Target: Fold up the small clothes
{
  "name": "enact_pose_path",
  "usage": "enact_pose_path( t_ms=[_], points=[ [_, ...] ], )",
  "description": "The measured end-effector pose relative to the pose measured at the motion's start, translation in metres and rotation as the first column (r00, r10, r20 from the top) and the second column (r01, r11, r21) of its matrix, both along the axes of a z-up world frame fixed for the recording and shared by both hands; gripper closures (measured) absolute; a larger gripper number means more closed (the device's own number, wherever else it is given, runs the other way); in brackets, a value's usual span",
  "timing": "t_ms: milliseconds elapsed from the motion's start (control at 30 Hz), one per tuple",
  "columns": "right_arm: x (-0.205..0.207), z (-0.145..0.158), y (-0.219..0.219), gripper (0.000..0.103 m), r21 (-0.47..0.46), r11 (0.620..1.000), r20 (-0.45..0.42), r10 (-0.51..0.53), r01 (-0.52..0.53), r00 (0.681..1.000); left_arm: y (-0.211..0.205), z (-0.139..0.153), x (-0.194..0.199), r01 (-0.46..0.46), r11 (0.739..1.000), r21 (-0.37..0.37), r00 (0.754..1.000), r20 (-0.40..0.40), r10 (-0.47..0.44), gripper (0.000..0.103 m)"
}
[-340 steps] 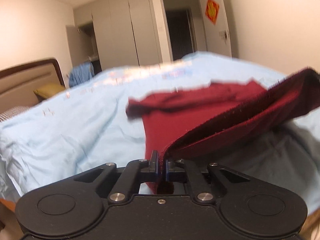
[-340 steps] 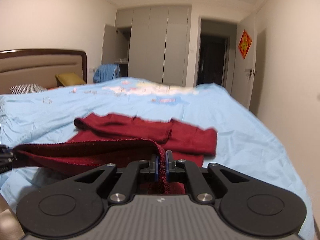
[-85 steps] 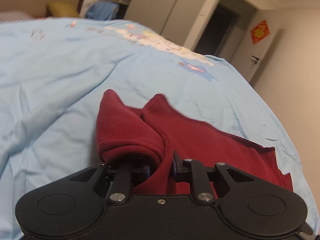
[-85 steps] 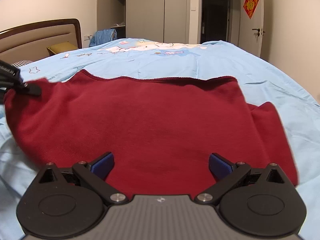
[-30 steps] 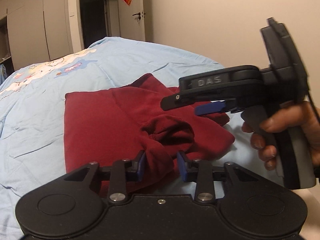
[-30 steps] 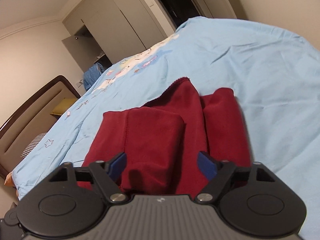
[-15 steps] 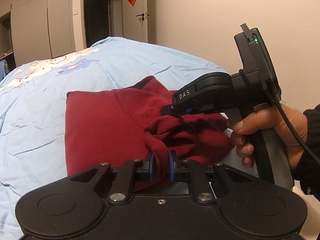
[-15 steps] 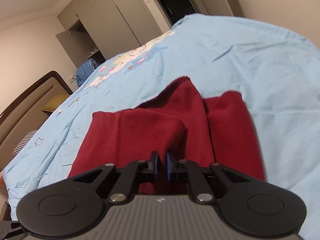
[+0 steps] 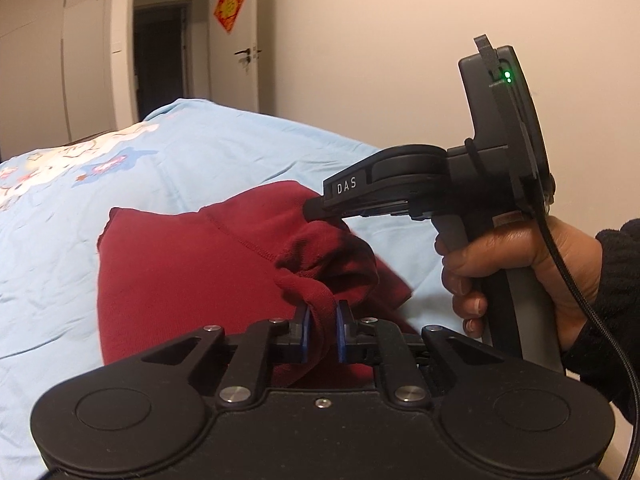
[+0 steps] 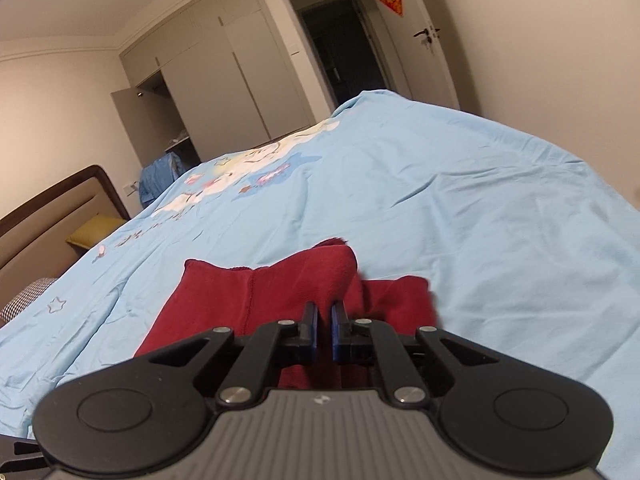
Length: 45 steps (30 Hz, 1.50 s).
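The dark red garment [image 9: 192,264] is lying partly folded on the light blue bedsheet [image 9: 224,152], sitting toward the bed's near edge on the wall side, with open sheet stretching away to the headboard [image 10: 52,216] end.

The left gripper [image 9: 322,332] is pinching a bunched-up fold of the garment's near edge. Its blue pads [image 9: 305,334] are nearly closed, with only a thick roll of red cloth filling the narrow gap between them. Cloth is bulging up above the fingers in a crumpled knot.

The right gripper [image 10: 324,334] is clamping the garment too. In its own view the blue fingertips [image 10: 313,332] are almost together, a thin slot showing between them, with a ridge of red fabric [image 10: 304,280] rising right at the tips. In the left wrist view, that same gripper is coming in from the right, its nose marked DAS touching the raised cloth just above the left gripper's bunch; the tips themselves are hidden in the fabric there. A hand [image 9: 516,268] in a dark sleeve [image 9: 616,280] is gripping the handle, fingers curled tight round it, a black cable [image 9: 576,280] trailing down.

Both grippers are working close together on the same corner of the garment, near the bed's edge closest to the plain wall.

Wardrobe doors [image 10: 224,76] and an open doorway [image 10: 340,48] are standing beyond the far end of the bed.
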State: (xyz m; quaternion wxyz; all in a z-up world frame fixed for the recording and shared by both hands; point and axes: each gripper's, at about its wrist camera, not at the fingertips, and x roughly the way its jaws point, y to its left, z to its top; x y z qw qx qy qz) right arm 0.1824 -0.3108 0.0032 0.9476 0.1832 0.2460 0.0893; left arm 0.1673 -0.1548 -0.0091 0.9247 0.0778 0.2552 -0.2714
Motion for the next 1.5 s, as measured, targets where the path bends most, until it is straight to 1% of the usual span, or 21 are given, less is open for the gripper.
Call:
enact_pose_path(
  t_ms=[200, 333, 433, 567, 700, 800, 833, 867, 933, 967, 1000, 1033, 1067, 1133, 1167, 1233, 1267, 1333, 1367, 1433, 1500],
  points=[
    [-0.007, -0.005, -0.026, 0.095, 0.008, 0.998, -0.02, -0.065, 0.065, 0.998, -0.017, -0.005, 0.002, 0.06, 0.998, -0.009, 0.998, -0.012, -0.06, 0.09],
    [-0.009, -0.009, -0.037, 0.095, 0.007, 0.996, -0.037, -0.09, 0.091, 0.995, -0.027, -0.01, 0.005, 0.085, 0.996, -0.006, 0.996, -0.027, -0.085, 0.09],
    [-0.011, -0.014, -0.041, 0.095, 0.005, 0.995, -0.05, -0.098, 0.098, 0.994, -0.03, -0.014, 0.007, 0.09, 0.996, -0.007, 0.995, -0.042, -0.09, 0.09],
    [-0.011, -0.018, -0.041, 0.095, 0.004, 0.995, -0.063, -0.102, 0.102, 0.993, -0.032, -0.017, 0.013, 0.08, 0.996, -0.027, 0.994, -0.07, -0.082, 0.09],
    [-0.009, -0.02, -0.039, 0.095, -0.004, 0.995, -0.071, -0.102, 0.102, 0.992, -0.03, -0.016, 0.021, 0.067, 0.996, -0.062, 0.992, -0.104, -0.073, 0.085],
    [-0.009, -0.022, -0.038, 0.093, -0.01, 0.995, -0.08, -0.103, 0.103, 0.991, -0.03, -0.015, 0.02, 0.067, 0.995, -0.076, 0.991, -0.109, -0.075, 0.08],
    [-0.009, -0.022, -0.038, 0.091, -0.012, 0.995, -0.084, -0.105, 0.104, 0.991, -0.03, -0.013, 0.019, 0.066, 0.995, -0.076, 0.992, -0.106, -0.074, 0.073],
    [-0.009, -0.023, -0.038, 0.088, -0.015, 0.994, -0.087, -0.106, 0.105, 0.991, -0.029, -0.012, 0.019, 0.067, 0.995, -0.078, 0.992, -0.104, -0.075, 0.069],
    [-0.01, -0.023, -0.039, 0.084, -0.025, 0.993, -0.092, -0.115, 0.113, 0.989, -0.026, -0.009, 0.018, 0.061, 0.994, -0.094, 0.992, -0.102, -0.071, 0.05],
    [-0.011, -0.024, -0.039, 0.082, -0.027, 0.993, -0.096, -0.119, 0.117, 0.988, -0.022, -0.007, 0.017, 0.056, 0.993, -0.104, 0.993, -0.102, -0.066, 0.045],
    [-0.012, -0.024, -0.04, 0.073, -0.029, 0.992, -0.099, -0.122, 0.12, 0.988, -0.018, -0.005, 0.016, 0.047, 0.992, -0.115, 0.993, -0.1, -0.059, 0.038],
    [-0.013, -0.024, -0.041, 0.061, -0.032, 0.992, -0.1, -0.126, 0.123, 0.987, -0.015, -0.001, 0.015, 0.036, 0.992, -0.123, 0.994, -0.098, -0.048, 0.034],
    [-0.015, -0.025, -0.041, 0.056, -0.037, 0.991, -0.1, -0.131, 0.127, 0.986, -0.01, 0.0, 0.014, 0.024, 0.991, -0.131, 0.995, -0.095, -0.037, 0.032],
    [-0.019, -0.024, -0.042, 0.042, -0.045, 0.99, -0.099, -0.138, 0.134, 0.986, 0.0, 0.003, 0.011, -0.01, 0.989, -0.145, 0.996, -0.091, -0.003, 0.022],
    [-0.022, -0.024, -0.042, 0.038, -0.048, 0.989, -0.097, -0.141, 0.137, 0.985, 0.006, 0.005, 0.011, -0.037, 0.987, -0.154, 0.996, -0.088, 0.023, 0.019],
    [-0.027, -0.023, -0.042, 0.025, -0.056, 0.989, -0.091, -0.145, 0.14, 0.985, 0.018, 0.007, 0.015, -0.098, 0.98, -0.171, 0.992, -0.092, 0.083, 0.013],
    [-0.029, -0.022, -0.041, 0.022, -0.059, 0.988, -0.089, -0.145, 0.14, 0.985, 0.024, 0.008, 0.017, -0.13, 0.975, -0.179, 0.989, -0.098, 0.114, 0.012],
    [-0.034, -0.021, -0.039, 0.012, -0.06, 0.989, -0.081, -0.138, 0.133, 0.987, 0.037, 0.008, 0.024, -0.204, 0.96, -0.193, 0.976, -0.115, 0.184, 0.006],
    [-0.036, -0.02, -0.036, 0.01, -0.062, 0.99, -0.077, -0.132, 0.127, 0.988, 0.042, 0.007, 0.027, -0.24, 0.951, -0.195, 0.968, -0.125, 0.218, 0.004],
    [-0.04, -0.018, -0.031, 0.004, -0.062, 0.992, -0.071, -0.113, 0.109, 0.991, 0.054, 0.004, 0.035, -0.328, 0.924, -0.197, 0.94, -0.159, 0.301, 0.001],
    [-0.043, -0.017, -0.025, 0.0, -0.048, 0.996, -0.061, -0.077, 0.074, 0.995, 0.065, -0.001, 0.042, -0.402, 0.893, -0.201, 0.909, -0.204, 0.363, 0.001]
  ],
)
